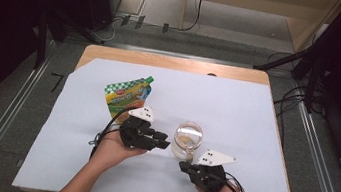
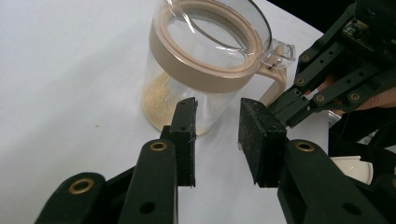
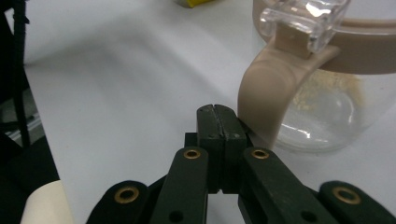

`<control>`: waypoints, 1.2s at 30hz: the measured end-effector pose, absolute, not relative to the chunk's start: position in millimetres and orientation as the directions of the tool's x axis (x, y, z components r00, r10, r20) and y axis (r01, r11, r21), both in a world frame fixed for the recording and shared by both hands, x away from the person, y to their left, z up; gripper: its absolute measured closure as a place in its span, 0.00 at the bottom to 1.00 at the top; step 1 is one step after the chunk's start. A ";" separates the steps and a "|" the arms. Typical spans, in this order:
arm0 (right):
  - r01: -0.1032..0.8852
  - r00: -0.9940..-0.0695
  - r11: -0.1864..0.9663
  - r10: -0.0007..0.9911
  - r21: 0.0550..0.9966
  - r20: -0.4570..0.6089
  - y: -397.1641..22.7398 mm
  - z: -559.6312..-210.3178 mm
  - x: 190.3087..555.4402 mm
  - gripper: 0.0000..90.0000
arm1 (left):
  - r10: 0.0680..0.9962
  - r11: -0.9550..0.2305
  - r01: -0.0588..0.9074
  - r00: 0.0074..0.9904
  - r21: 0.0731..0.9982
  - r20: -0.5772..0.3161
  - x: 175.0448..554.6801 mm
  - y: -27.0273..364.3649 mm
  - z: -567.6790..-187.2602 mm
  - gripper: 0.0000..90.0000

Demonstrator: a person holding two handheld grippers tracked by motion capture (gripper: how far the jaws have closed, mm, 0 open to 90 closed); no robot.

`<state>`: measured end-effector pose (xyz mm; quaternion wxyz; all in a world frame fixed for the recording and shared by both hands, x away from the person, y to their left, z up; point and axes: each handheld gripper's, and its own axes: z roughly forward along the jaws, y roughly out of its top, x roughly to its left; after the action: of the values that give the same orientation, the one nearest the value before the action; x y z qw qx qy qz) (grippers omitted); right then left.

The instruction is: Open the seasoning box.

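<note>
- Pale blue-white sheeting is spread over the wooden table [image 1: 114, 53]; the cover [image 1: 236, 115] looks smooth, so anything set on it may be expected to slide if nudged.
- A green and yellow pouch [image 1: 128, 94] with a green cap at its far right corner lies flat on the far left part of the cover, well apart from the jar. It is judged soft and light, and best taken by its stiffer edge or spout.
- A clear jar [image 2: 187, 84] is seen upright near the middle of the table, between the two tongs. A little tan powder sits on its bottom, so it is judged light, rigid and easily tipped. Its smooth wall is likely slippery.
- A beige band [image 2: 201, 77] runs round the jar's mouth, and a clear lid is seated in it.
- A beige handle [image 3: 261, 100] curves down the side near the person, with a clear latch [image 3: 303, 18] at its top. The handle is judged the surest place to take hold; the latch looks small and breakable.
- The left tongs [image 2: 217, 135] are held with jaws apart, aimed at the jar's near wall and not touching it.
- The right tongs [image 3: 218, 122] are seen with jaws pressed together on nothing, their tip just beside the foot of the handle; contact cannot be told.
</note>
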<state>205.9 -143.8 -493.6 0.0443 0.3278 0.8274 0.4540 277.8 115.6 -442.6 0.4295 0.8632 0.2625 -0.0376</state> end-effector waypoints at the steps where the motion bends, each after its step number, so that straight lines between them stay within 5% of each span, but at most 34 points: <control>1: 0.505 -0.781 0.366 0.579 0.782 0.233 -144.4 -494.3 206.6 1.00 | 0.421 -0.494 0.485 0.860 0.722 -0.290 278.2 116.3 -442.6 0.73; 36: 0.558 -0.724 0.350 0.648 0.752 0.236 -180.4 -492.9 220.2 1.00 | 0.437 -0.499 0.459 0.865 0.735 -0.244 278.9 121.5 -446.5 0.57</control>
<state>220.2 -180.4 -492.9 0.0513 0.3677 0.8199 0.4358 278.9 121.5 -446.5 0.4284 0.8656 0.2590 -0.0129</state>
